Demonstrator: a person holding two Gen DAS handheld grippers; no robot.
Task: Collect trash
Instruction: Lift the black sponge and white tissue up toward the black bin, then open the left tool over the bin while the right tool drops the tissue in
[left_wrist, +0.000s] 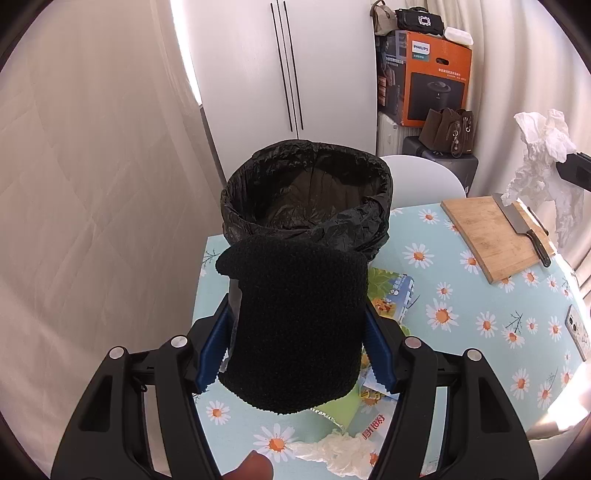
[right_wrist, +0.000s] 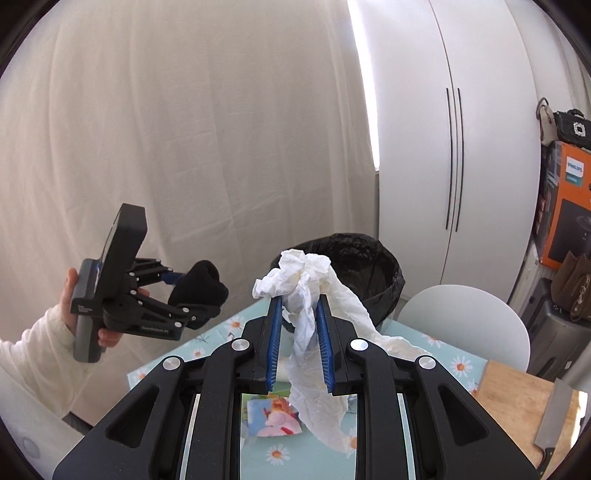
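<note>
Table (left_wrist: 461, 302): pale blue cloth with a daisy print, carrying most of what you see.

Surroundings, itemised:
- Wooden cutting board (left_wrist: 491, 236) at the far right of your table, with a cleaver (left_wrist: 522, 229) lying across it, black handle toward you.
- Printed paper wrappers (left_wrist: 391, 291) flat on the cloth beside and under your left gripper.
- A clear crumpled plastic glove (left_wrist: 340, 452) on the cloth at the near edge.
- A phone (left_wrist: 578, 330) at the right rim of the table.
- White chair (right_wrist: 465, 321) behind the table; orange Philips box (left_wrist: 432, 77) and bags stacked beyond it; white cabinet (left_wrist: 280, 66) and cream curtain (right_wrist: 184, 129) behind.

Bin (left_wrist: 306, 195): lined with a black bag, mouth open, standing on the table's far left corner. Between it and your left wrist camera sits the item you are holding.

Left gripper (left_wrist: 291, 347): jaws clamped on a black fuzzy sock (left_wrist: 295, 325), thick and bulky, held above the cloth just short of the bin.

Right gripper (right_wrist: 299, 339): jaws pinched on a white tissue (right_wrist: 310, 314), heavily crumpled, bunched above the fingertips and trailing down below them. It hangs above the table, near the bin, apart from the rim.
</note>
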